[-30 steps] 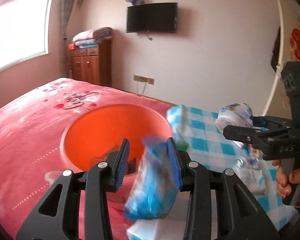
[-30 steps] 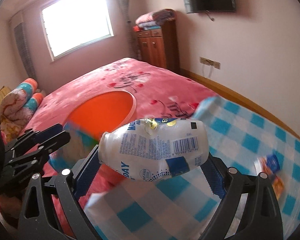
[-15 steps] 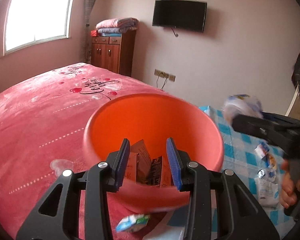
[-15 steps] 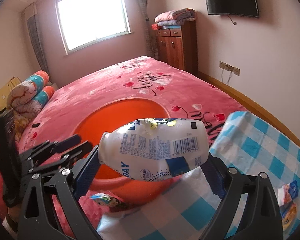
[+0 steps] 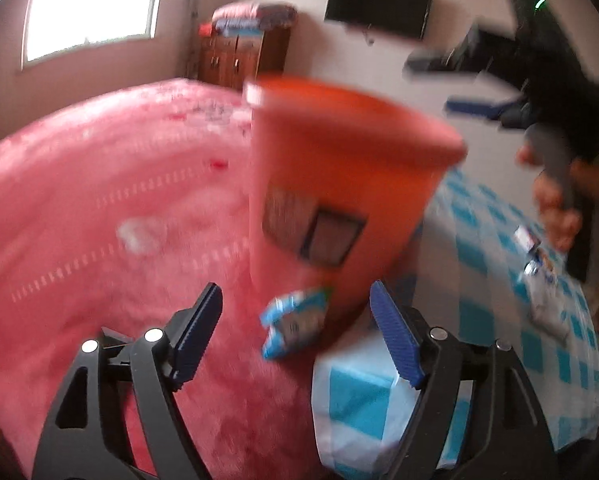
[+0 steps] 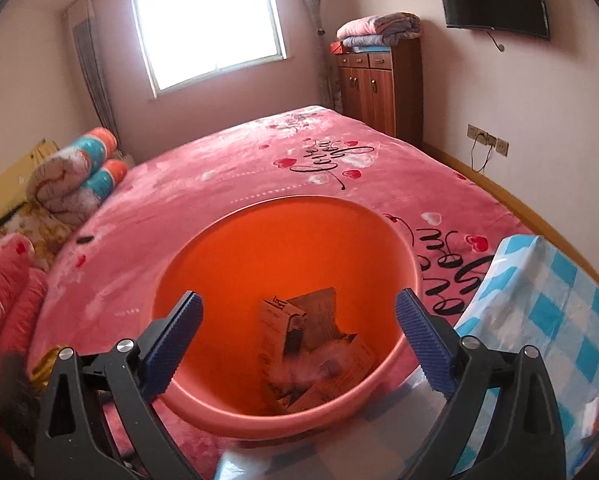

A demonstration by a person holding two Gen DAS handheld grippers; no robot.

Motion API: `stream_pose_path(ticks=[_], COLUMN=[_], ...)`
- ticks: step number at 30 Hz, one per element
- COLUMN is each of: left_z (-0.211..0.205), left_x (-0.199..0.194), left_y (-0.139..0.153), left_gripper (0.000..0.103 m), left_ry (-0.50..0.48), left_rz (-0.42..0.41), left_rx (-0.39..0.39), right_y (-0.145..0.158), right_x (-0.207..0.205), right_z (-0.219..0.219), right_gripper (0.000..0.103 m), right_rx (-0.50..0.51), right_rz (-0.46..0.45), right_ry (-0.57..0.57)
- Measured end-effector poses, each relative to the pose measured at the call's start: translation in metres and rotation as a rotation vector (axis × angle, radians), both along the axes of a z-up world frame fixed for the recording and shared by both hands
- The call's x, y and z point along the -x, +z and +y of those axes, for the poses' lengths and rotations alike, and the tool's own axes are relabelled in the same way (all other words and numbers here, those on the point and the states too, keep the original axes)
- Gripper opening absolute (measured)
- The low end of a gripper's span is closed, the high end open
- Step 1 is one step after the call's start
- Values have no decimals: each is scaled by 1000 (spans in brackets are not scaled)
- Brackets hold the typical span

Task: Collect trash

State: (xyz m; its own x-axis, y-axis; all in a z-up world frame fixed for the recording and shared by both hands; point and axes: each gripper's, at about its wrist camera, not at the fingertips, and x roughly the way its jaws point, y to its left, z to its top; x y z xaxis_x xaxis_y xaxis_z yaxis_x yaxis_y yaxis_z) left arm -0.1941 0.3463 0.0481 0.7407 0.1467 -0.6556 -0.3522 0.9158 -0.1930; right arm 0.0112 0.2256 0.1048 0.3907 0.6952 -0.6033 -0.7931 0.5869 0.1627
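Both claws parted and empty at the orange bin.

Left gripper (image 5: pixel 295 328): ribbed blue pads just spread apart, gripping nothing; directly ahead, crinkled blue-and-white wrapper (image 5: pixel 293 322) lying on plush pink blanket (image 5: pixel 99 220), against the foot of the smooth, tapered plastic bin (image 5: pixel 339 168). Right gripper (image 6: pixel 299 336): widened further, nothing between the pads, poised over the round rim; below, creased cardboard and paper scraps (image 6: pixel 311 340) at the bottom. Off to the right, glossy blue-checked cloth (image 6: pixel 559 300).
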Motion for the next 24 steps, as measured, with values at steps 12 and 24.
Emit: stream_pose_path(ticks=[12, 24], left_z=[5, 21], left_x=[-36, -52], left_y=[-83, -89], left_gripper=[77, 76], left_ry=[45, 53], left_rz=[129, 151], left_rx=[176, 226], right_y=[-22, -45], right_x=[11, 33], right_z=[-77, -115], right_gripper=[96, 96], right_rx=[-48, -52], right_rz=[47, 91], right_ry=[-114, -126])
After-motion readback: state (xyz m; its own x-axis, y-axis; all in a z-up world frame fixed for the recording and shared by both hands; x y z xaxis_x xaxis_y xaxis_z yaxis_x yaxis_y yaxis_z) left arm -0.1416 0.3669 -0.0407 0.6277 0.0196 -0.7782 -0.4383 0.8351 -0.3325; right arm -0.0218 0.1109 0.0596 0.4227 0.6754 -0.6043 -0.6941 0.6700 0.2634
